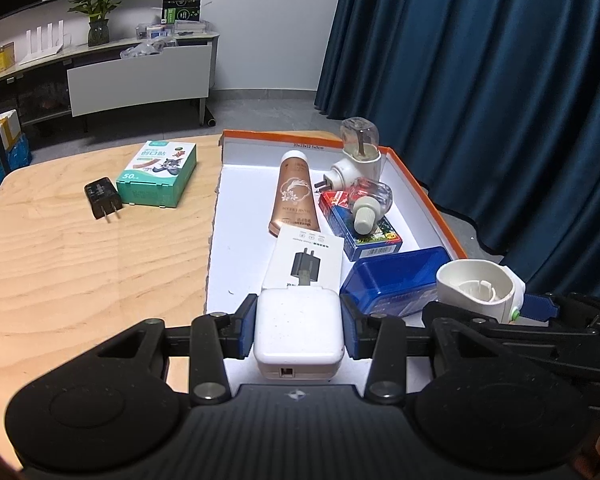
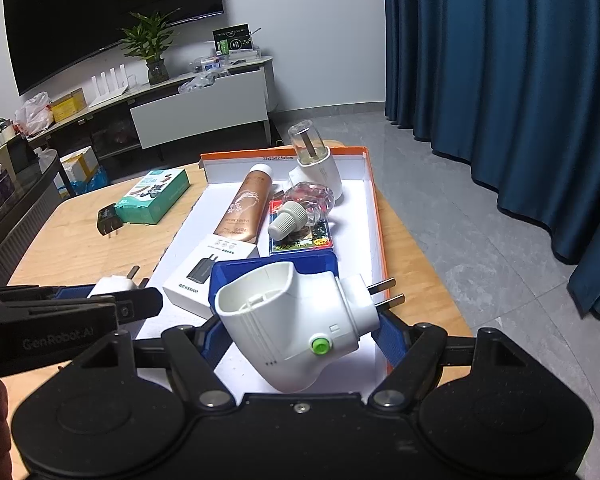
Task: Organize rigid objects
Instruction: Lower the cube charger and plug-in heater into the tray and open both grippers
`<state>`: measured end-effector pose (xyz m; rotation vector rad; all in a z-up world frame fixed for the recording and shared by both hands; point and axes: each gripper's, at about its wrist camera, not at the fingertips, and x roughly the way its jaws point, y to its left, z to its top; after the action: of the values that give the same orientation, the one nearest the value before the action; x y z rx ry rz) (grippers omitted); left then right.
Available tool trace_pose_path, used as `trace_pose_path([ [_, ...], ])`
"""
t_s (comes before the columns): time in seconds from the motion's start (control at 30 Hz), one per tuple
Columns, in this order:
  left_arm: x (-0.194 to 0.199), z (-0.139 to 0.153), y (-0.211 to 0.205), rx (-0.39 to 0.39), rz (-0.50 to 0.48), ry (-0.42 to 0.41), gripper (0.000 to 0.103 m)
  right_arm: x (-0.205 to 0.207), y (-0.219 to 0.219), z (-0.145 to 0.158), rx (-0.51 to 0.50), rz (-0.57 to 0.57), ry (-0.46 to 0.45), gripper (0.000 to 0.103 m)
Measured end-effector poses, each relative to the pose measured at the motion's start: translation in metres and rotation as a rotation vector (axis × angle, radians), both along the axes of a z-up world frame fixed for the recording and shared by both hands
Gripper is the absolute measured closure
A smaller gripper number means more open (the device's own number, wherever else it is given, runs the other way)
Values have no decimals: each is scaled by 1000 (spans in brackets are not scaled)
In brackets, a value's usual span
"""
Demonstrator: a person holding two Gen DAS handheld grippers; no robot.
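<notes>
Grippers are both hovering loaded over the tray [image 1: 428, 184]'s near end, left gripper [image 1: 299, 330] clamping the charger [image 1: 299, 330], right gripper [image 2: 300, 344] gripping the heater [image 2: 296, 320] across spread jaws, each probably needing a free spot before releasing.

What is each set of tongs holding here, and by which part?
Left tongs: white charger block, pinched across its two flat sides. Right tongs: white plug-in vaporizer base, gripped across its body, prongs pointing right.
</notes>
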<state>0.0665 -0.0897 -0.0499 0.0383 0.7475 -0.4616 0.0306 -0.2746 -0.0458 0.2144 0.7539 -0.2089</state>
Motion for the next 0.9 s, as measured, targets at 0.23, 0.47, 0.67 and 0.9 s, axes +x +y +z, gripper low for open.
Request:
trace_pose_path([
  [0.23,0,-1,-1,5,-2,4,61,-1,-1,-2,6,-1,5,15],
  [0.47,1,-3,-2,6,-2,8,61,1,1,-3,0,-3,14,14],
  [0.67,3,-5,-4,9,-7,14,61,-2,-1,-1,26,2,-7,9],
  [0.9,5,-9,-8,9,-19,25,61,-9,-7,12,36,-5,-72,7],
])
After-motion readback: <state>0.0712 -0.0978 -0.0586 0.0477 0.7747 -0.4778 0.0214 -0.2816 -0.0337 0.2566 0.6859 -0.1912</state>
